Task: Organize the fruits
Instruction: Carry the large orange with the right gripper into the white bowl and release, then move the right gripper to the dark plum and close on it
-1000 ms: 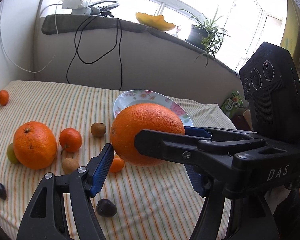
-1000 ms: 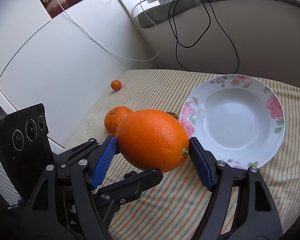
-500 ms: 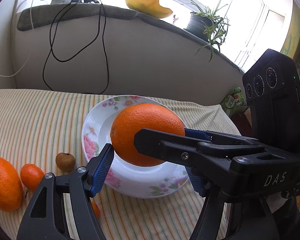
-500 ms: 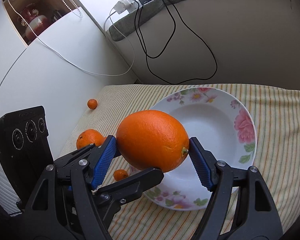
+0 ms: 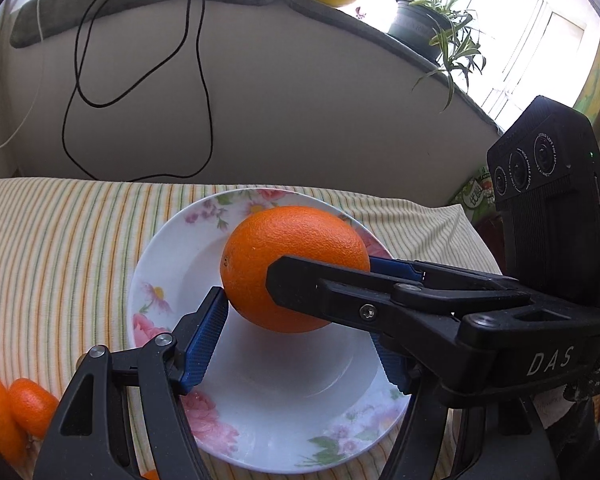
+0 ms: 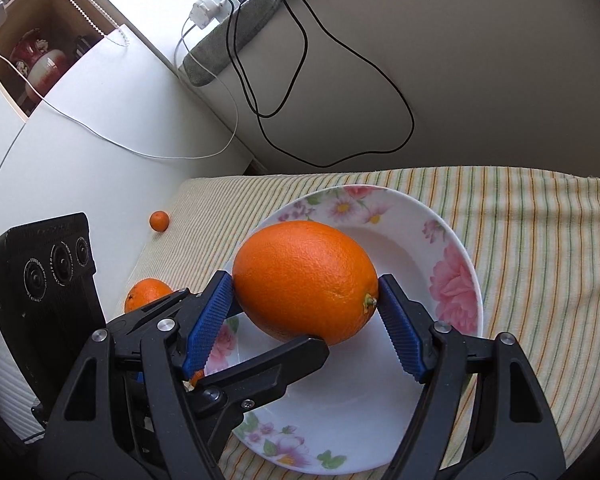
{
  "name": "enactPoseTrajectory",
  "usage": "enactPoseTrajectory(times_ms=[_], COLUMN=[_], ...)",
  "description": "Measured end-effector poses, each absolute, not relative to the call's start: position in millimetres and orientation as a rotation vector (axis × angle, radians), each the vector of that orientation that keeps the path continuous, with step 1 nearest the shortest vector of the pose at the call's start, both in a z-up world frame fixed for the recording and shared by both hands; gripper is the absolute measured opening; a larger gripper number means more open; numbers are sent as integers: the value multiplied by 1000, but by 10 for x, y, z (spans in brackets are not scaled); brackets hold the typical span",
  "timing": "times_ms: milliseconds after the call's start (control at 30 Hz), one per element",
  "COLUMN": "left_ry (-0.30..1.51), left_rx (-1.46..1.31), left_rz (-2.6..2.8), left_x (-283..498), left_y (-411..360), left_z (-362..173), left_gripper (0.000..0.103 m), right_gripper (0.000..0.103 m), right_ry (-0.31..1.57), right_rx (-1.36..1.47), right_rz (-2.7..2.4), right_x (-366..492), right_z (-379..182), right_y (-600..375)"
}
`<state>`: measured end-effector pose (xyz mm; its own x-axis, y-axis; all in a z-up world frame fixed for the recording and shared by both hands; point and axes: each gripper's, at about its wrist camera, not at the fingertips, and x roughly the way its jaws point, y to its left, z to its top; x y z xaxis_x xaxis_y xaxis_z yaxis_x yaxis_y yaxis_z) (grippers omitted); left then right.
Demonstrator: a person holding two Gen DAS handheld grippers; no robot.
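Striped cloth covers the table where a person, working with a hand-held tool in each hand, sorts fruit onto one dish. Nearest the lens, the right tool is clamped on a large orange, its blue ribbed pads pressing the two ends of the fruit so that the long axis runs across the jaws, a hold that likely keeps the round skin from rolling out. The left tool reaches in from the other side with its jaws spread wide and gripping nothing; one black finger runs beneath the orange, apparently as a guard in case of a slip. Both tools point forward and slightly down, crossing each other over the dish. The orange hangs above the hollow of a white flowered plate, and whether it touches the china cannot be told; the step in hand looks like setting it down there. Beyond the plate's left rim lie a second orange and, farther off near the table's edge, a small mandarin, both yet to be gathered. Behind the table, black cables loop down a pale wall from a padded sill, where a potted plant stands against the bright window.
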<state>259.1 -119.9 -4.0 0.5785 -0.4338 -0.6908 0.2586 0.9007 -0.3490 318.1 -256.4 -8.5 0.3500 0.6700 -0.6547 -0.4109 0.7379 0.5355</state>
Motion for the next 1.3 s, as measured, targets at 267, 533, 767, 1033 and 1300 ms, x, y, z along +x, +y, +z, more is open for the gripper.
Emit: enactPoseTrajectory(times_ms=[267,533,767,1033,1300], left_ry=[889,856,809,742,698], left_rx=[-211,-192,-182,-173,-201], left_rz=[-393,-391,-412,-420,-339], left_x=[2632,2484,2193,1682,1212], left_y=[-1258,-1247,-1165,-918,-571], left_z=[-51,54,210,384,396], left_gripper=[71,73,73,73,73], right_gripper=[80,88,88,88,88], right_ry=[968,899,853,792,723], right_rx=[281,275,263,174,78], right_rz=[675,632,617,601,622], right_x=[3132,3002,2755,2250,1606], right_z=[-53,166,348,565,715], right_y=[-2606,-2732,-2753,-2651,-2428])
